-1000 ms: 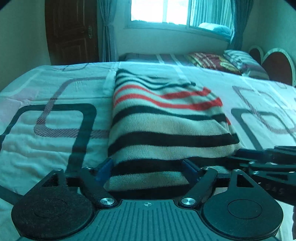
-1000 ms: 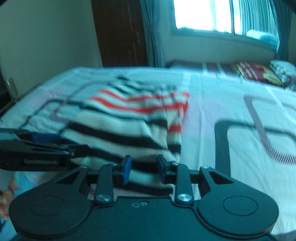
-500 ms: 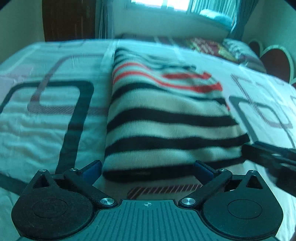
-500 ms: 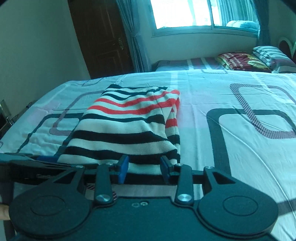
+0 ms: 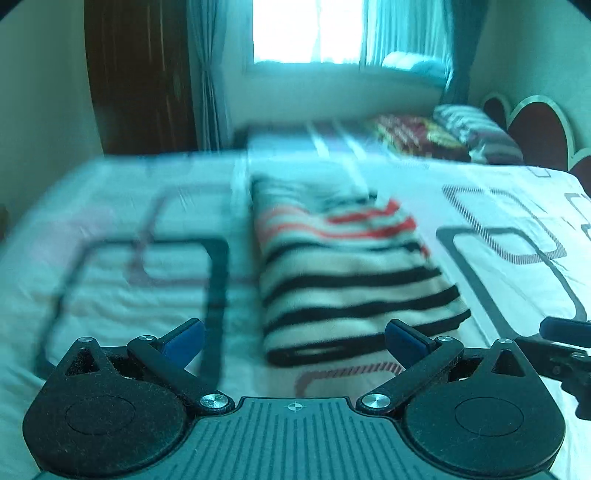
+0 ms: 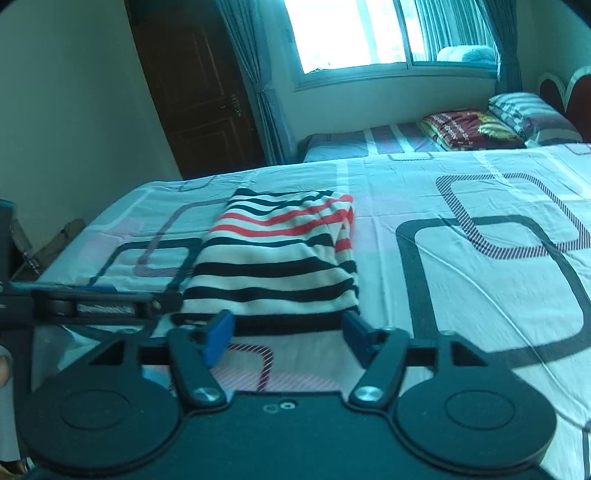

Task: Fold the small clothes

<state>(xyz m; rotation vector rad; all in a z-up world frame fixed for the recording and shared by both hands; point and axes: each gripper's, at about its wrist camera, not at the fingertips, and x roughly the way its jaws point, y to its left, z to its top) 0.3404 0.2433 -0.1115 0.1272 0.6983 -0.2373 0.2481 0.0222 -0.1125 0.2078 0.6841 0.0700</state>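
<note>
A folded knit garment with black, cream and red stripes (image 5: 351, 273) lies flat on the bed; it also shows in the right wrist view (image 6: 280, 262). My left gripper (image 5: 293, 338) is open and empty, just short of the garment's near edge. My right gripper (image 6: 286, 332) is open and empty, its blue pads (image 6: 218, 332) level with the near hem without holding it. The left gripper shows in the right wrist view (image 6: 92, 306) at the left; the right gripper's tip shows in the left wrist view (image 5: 565, 332) at the right.
The bed has a white sheet with dark rounded-square prints (image 6: 480, 258). Pillows and a red blanket (image 6: 472, 127) lie at the far end by a headboard (image 5: 535, 129). A brown door (image 6: 199, 85) and a curtained window (image 6: 351, 33) are behind.
Both grippers have let go of the garment's near edge and pulled back toward me. The right gripper's jaws have opened wide. The garment stays folded on the bed.
</note>
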